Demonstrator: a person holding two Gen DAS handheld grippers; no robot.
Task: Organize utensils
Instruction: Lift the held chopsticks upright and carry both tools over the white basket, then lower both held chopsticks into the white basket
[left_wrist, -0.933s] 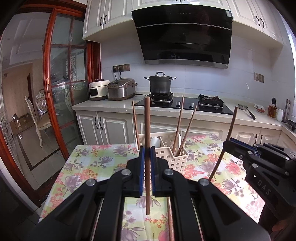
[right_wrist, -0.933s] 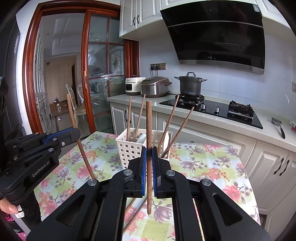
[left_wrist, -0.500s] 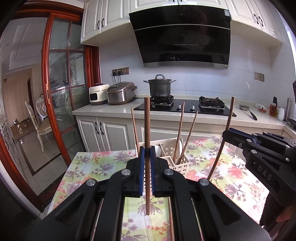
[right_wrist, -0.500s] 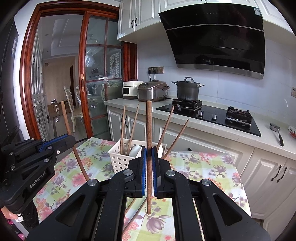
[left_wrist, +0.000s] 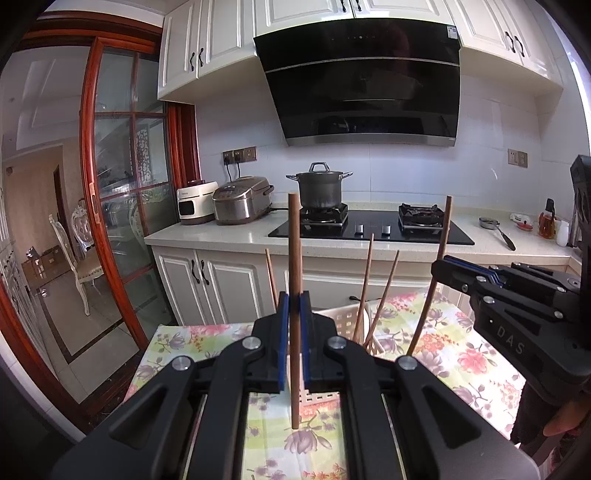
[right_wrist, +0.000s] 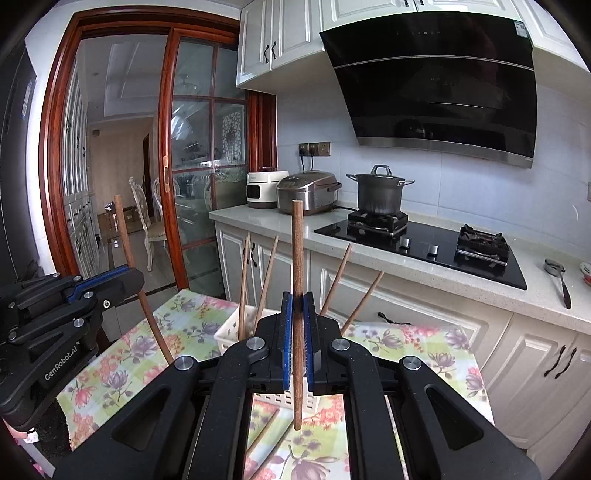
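The counter (left_wrist: 476, 354) under the work is covered in a floral-patterned cloth of pink, purple and green, and it carries the one container that matters here: a white perforated plastic basket (right_wrist: 231, 332), standing near the middle of the cloth. In the basket four or so brown wooden chopsticks (right_wrist: 242, 288) lean at different angles against its walls, tips up, with something pale and rounded among them (possibly a spoon, too hidden to tell). At least one more brown stick lies flat on the cloth (right_wrist: 264, 432) below the right device, so the sorting does not look finished.

The left hand-held gripper (left_wrist: 294, 339) is clamped on a long brown wooden chopstick (left_wrist: 294, 258), held upright with its lower end hanging free above the cloth. The right hand-held gripper (right_wrist: 297, 339) is likewise closed tight on its own brown wooden chopstick (right_wrist: 297, 251), also vertical. Each is pinched at about mid-length, which probably keeps it from swinging and leaves a clear lower end to steer into the basket opening. Both sticks are in the air on the near side of the basket, neither yet over it, so the step in hand looks like carrying them across for a drop-in from above.
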